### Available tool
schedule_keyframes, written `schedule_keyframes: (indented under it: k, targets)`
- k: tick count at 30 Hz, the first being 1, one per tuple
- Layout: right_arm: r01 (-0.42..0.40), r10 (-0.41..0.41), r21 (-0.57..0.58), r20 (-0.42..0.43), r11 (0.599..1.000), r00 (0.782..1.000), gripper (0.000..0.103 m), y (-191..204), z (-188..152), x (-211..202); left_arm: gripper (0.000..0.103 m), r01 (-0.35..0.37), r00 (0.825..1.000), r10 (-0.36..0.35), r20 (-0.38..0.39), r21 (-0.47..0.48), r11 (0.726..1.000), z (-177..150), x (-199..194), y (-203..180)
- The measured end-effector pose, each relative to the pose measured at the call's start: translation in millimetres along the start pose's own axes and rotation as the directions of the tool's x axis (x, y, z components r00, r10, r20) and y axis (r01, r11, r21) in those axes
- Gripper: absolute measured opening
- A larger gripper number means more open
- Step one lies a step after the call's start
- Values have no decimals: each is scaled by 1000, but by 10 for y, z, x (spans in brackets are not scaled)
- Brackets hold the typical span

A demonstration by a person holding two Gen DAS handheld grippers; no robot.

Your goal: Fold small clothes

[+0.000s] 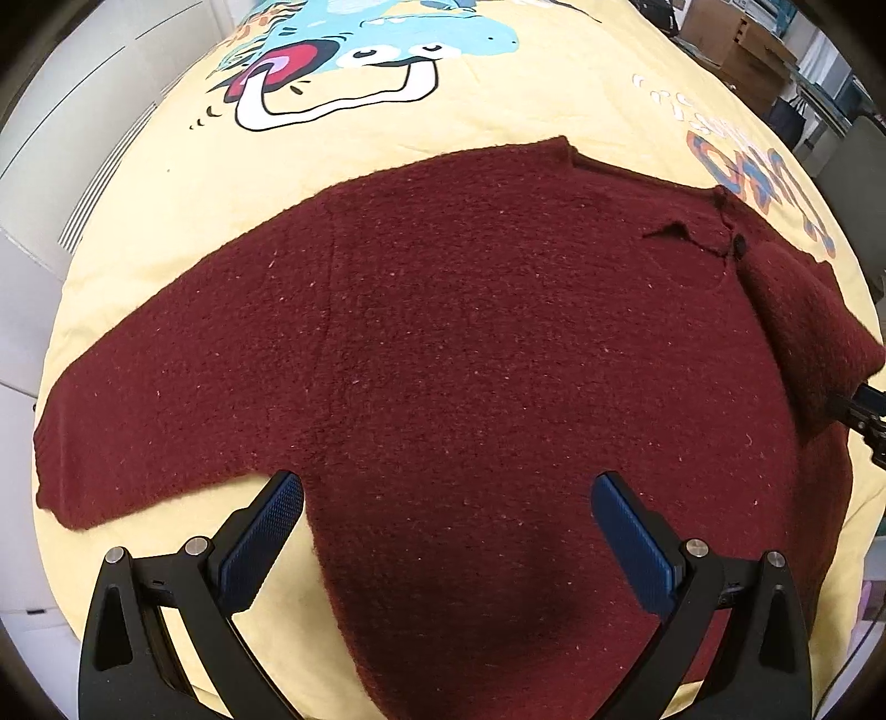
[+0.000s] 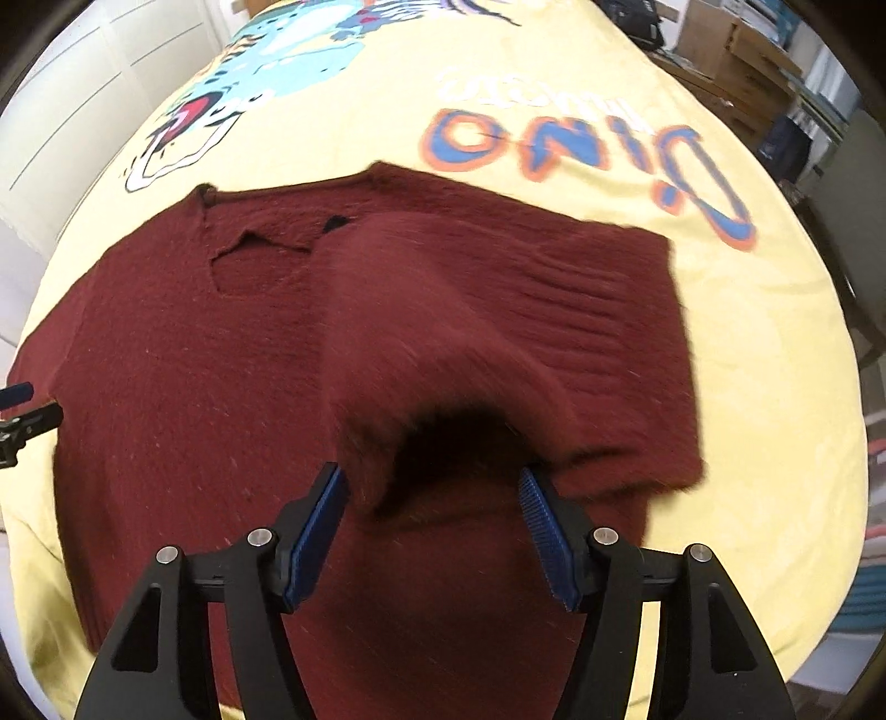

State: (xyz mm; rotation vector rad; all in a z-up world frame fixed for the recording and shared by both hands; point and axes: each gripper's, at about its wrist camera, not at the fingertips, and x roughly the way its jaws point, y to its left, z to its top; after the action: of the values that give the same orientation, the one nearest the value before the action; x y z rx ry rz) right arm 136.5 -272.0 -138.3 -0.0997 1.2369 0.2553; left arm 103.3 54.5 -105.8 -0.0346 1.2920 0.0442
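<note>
You are in the first fold of the maroon knit sweater (image 1: 470, 343), which lies spread flat on the yellow sheet (image 1: 498, 119), its body in the middle and one sleeve stretched out to the left. The right sleeve (image 2: 443, 332) has been brought over onto the body, and its cuff end arches up just ahead of your right gripper (image 2: 434, 501). That gripper's jaws stand partly apart, with the blue pads clear of the cloth on either side, so the sleeve looks released rather than held, though the blur makes the contact on the left pad hard to judge. Your left gripper (image 1: 446, 501) hovers over the near part of the sweater with its jaws wide and nothing between them. The next move, as I read it, is to let the folded sleeve settle flat, then take the left sleeve (image 1: 149, 421) near its cuff and carry it across to match; pinch only the one layer, and watch that you do not drag the body out of line. The surface is a soft bed or table covered by that yellow sheet, printed with a cartoon dinosaur (image 1: 387, 50) and coloured lettering (image 2: 581, 149) at the far side. Beyond it on the right stand cardboard boxes (image 2: 736, 50) and clutter; on the left, pale cabinet fronts (image 1: 83, 127).
</note>
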Motion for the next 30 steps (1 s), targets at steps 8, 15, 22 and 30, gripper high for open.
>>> schedule_keyframes:
  k: [8,15,22,30]
  targets:
    - [98,-97,114,-17,989,995,66,-678,-204,-21,102,15,1000,-15,4,52,999,9,4,-164]
    - [131,-123,174,-57,976,991,66,-1017,-226,230,102,35,999,-36,7,106,994,59,13,-355]
    - [60,-55,190,-36,980,998,36,-1079,-115,418,102,38,999,-36,-14,159,987,117,75,-573]
    - [39,-35,117,-34,992,999,18,-926,-15,480,102,38,999,-37,-5,215,976,144,52,-817]
